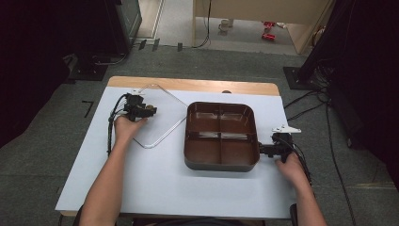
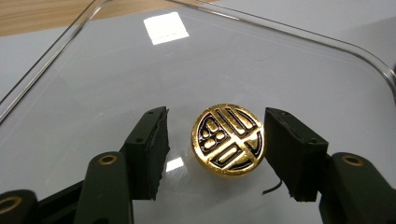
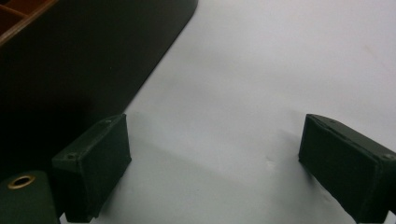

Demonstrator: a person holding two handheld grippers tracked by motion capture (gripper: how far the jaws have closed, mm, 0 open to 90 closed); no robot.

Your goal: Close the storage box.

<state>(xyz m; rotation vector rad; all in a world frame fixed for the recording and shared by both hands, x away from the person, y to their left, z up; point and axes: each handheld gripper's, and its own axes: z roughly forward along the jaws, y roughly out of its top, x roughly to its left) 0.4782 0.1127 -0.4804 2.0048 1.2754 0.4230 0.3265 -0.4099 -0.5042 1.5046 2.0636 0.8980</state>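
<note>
Left tongs point(image 2: 215, 140) spread wide around gold knob point(image 2: 228, 139) on clear lid point(image 2: 289, 70), frame middle, right tongs point(image 3: 215, 168) released beside brown tray point(image 3: 84, 60), bare bench point(image 3: 280, 70) ahead

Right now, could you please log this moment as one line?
left hand-held gripper: open around gold knob on clear lid | right hand-held gripper: open beside brown tray

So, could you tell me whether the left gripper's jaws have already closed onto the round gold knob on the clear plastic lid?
No: the left gripper is open, with a gap beside the gold knob.
</note>
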